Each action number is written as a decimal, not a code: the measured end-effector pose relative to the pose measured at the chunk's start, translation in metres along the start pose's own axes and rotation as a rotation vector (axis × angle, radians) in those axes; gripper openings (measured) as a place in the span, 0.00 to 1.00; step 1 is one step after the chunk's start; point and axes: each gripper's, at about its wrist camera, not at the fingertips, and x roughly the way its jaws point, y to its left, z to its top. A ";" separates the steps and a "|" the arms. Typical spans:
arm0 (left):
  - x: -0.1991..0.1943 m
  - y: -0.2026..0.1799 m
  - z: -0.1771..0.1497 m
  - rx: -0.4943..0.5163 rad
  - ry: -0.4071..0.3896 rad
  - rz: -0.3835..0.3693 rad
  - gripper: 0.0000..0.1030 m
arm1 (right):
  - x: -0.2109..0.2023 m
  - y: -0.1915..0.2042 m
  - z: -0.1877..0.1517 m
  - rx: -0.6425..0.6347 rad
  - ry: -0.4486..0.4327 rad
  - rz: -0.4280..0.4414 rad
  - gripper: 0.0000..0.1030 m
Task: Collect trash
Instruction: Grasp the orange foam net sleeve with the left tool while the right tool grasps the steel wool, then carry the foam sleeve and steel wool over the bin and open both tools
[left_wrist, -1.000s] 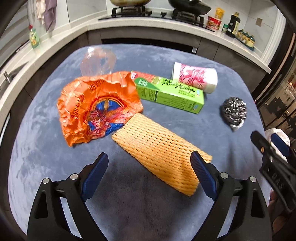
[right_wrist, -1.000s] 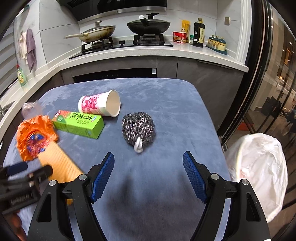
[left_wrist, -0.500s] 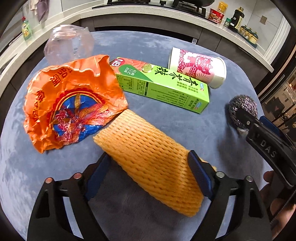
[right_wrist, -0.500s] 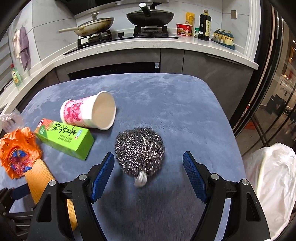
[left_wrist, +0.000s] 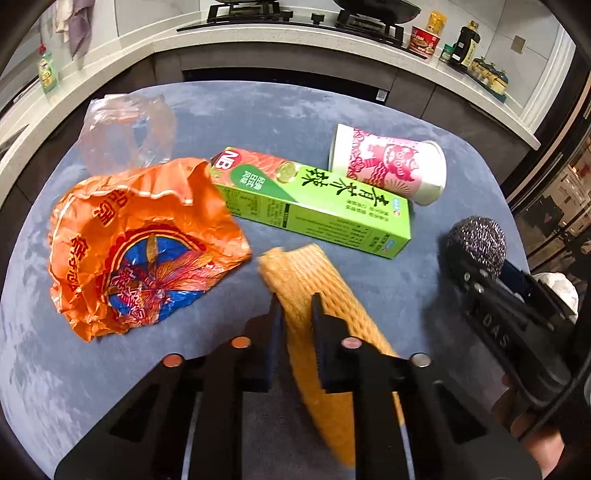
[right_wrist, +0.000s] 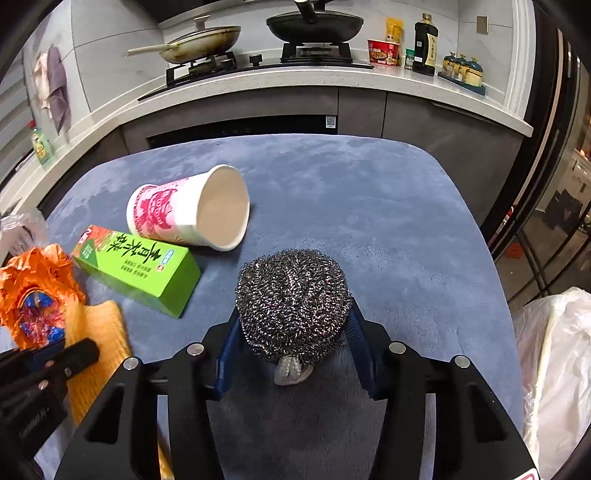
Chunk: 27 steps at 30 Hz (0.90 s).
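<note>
Already your left hand-held gripper (left_wrist: 295, 314) pinches the soft, featherlight foam net (left_wrist: 306, 280) mid-length on the bench (left_wrist: 258, 110); your right hand-held gripper (right_wrist: 293, 345) clamps the springy steel scourer (right_wrist: 291, 299) across its middle.

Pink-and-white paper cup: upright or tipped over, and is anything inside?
Tipped over. The pink-and-white paper cup lies on its side on the blue cloth-covered table, mouth facing the right wrist camera; its visible interior looks empty.
</note>
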 end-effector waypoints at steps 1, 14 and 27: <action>-0.001 -0.002 0.001 0.007 -0.004 -0.002 0.11 | -0.003 -0.002 -0.002 0.005 -0.001 0.004 0.47; -0.043 -0.047 -0.004 0.094 -0.083 -0.048 0.10 | -0.069 -0.038 -0.037 0.058 -0.019 -0.032 0.47; -0.089 -0.112 -0.037 0.221 -0.120 -0.110 0.10 | -0.138 -0.079 -0.094 0.109 -0.010 -0.085 0.47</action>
